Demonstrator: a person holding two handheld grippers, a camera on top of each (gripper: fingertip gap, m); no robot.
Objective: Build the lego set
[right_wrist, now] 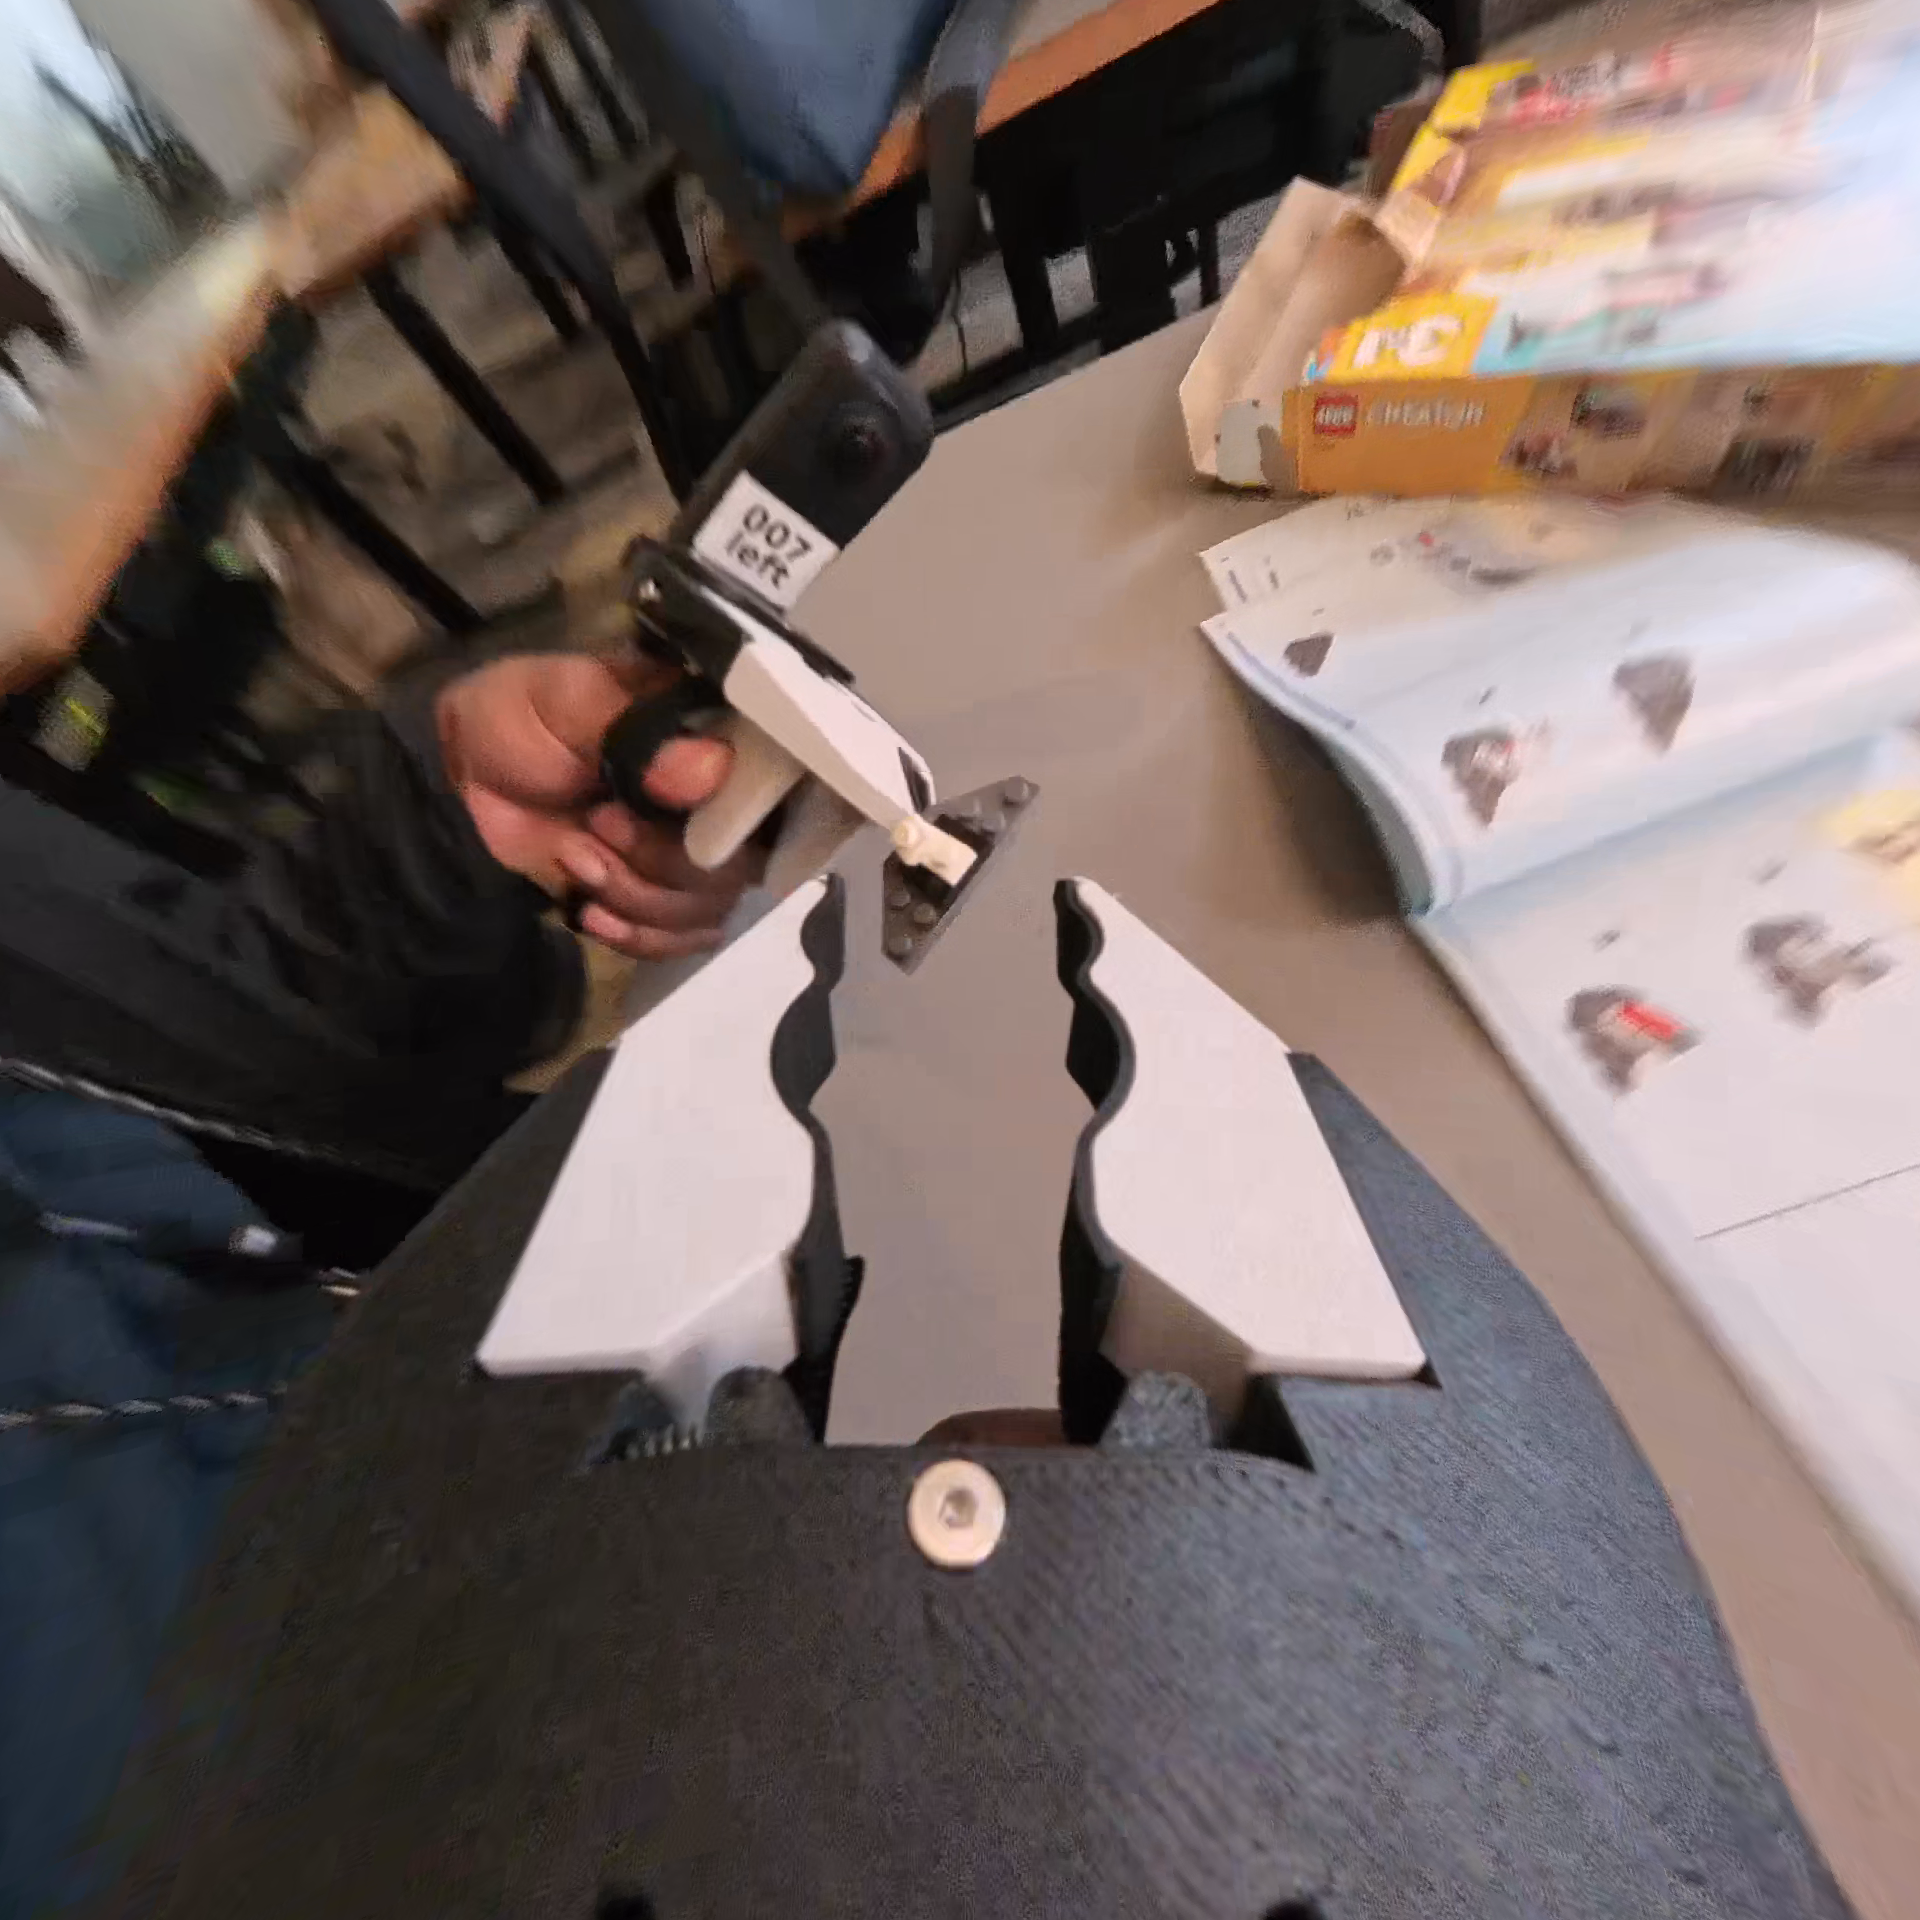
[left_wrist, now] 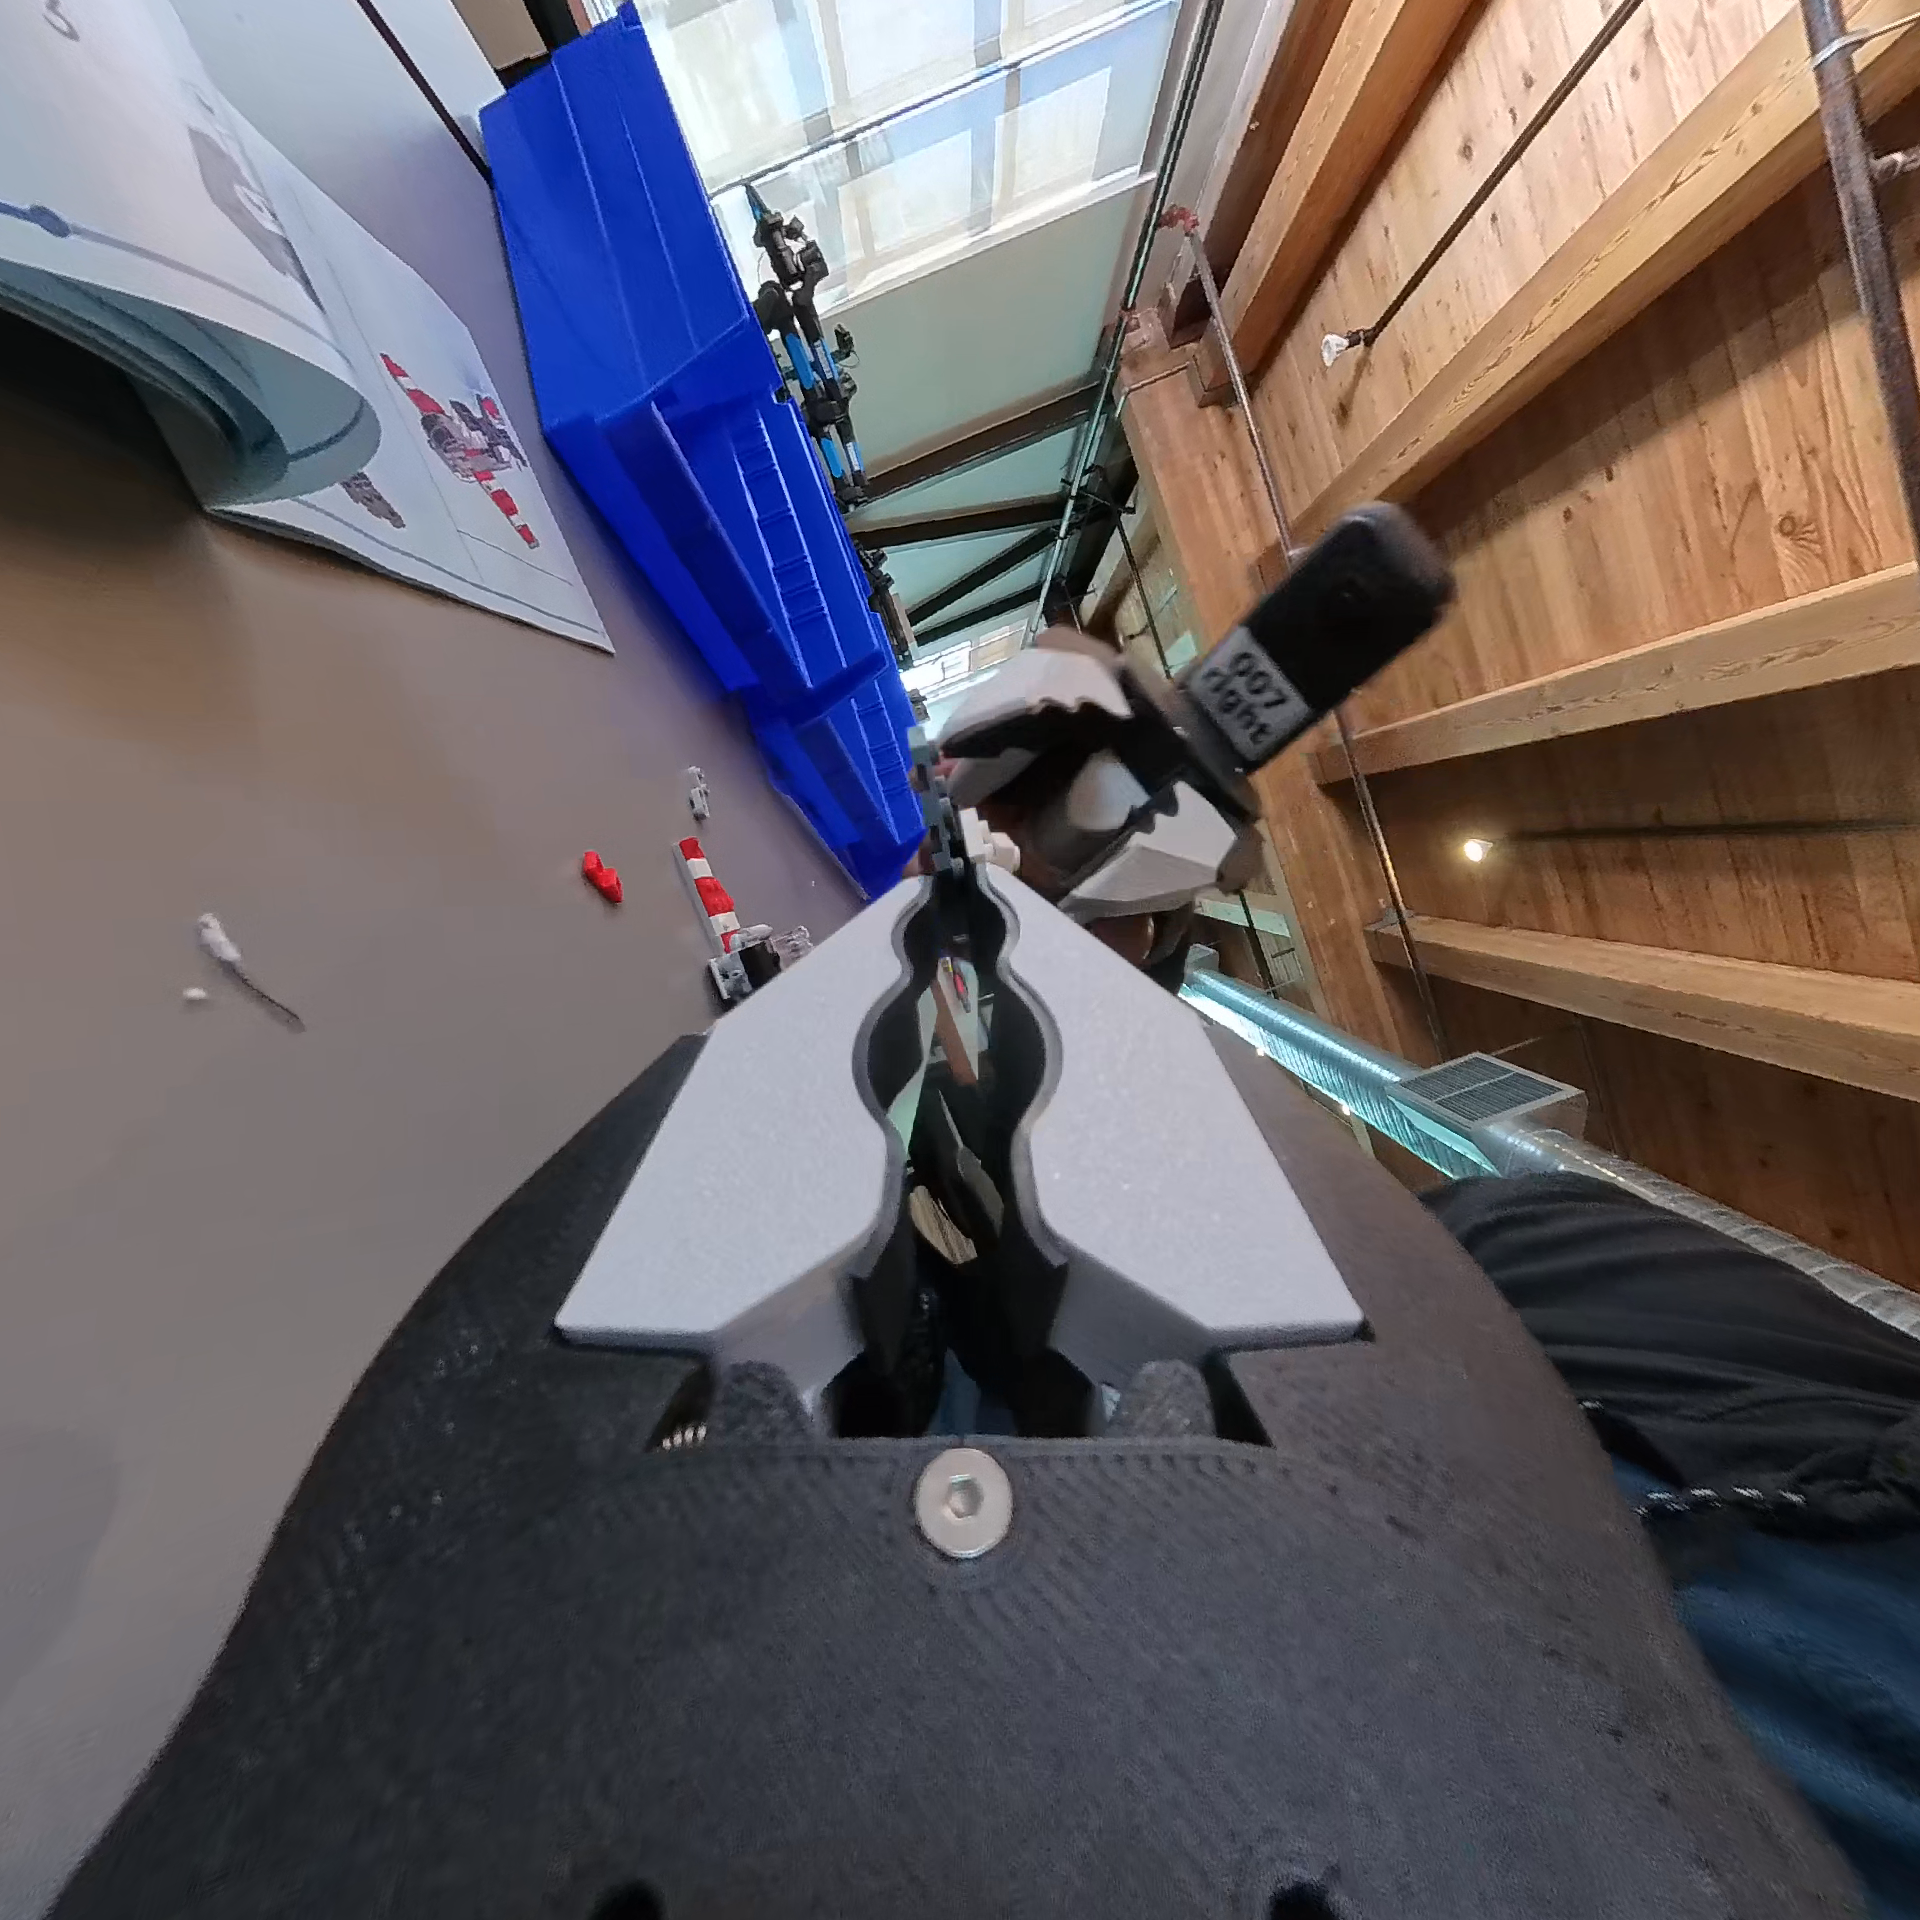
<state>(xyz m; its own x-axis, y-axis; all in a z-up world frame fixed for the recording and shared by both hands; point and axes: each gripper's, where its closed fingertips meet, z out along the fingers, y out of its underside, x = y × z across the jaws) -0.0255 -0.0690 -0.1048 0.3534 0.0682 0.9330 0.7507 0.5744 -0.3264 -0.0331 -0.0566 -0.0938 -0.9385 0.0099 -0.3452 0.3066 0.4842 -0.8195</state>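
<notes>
My left gripper [left_wrist: 951,894] is shut on a flat dark grey Lego wedge plate [left_wrist: 940,821], seen edge-on and held up off the table. In the right wrist view the same plate [right_wrist: 971,831] carries a small white piece [right_wrist: 940,854] and hangs from the left gripper [right_wrist: 914,816]. My right gripper [right_wrist: 951,904] is open and empty, its fingertips just short of the plate on either side of it. It also shows in the left wrist view [left_wrist: 1003,821], open beside the plate's far end.
Blue bins [left_wrist: 707,436] stand along the grey table's [left_wrist: 312,779] far side. An open instruction booklet [right_wrist: 1662,831] and a Lego box [right_wrist: 1558,343] lie to the right. A red piece [left_wrist: 603,876], a red-and-white striped piece [left_wrist: 707,883] and a white piece [left_wrist: 218,940] lie loose. My left and right fingertips are right by each other.
</notes>
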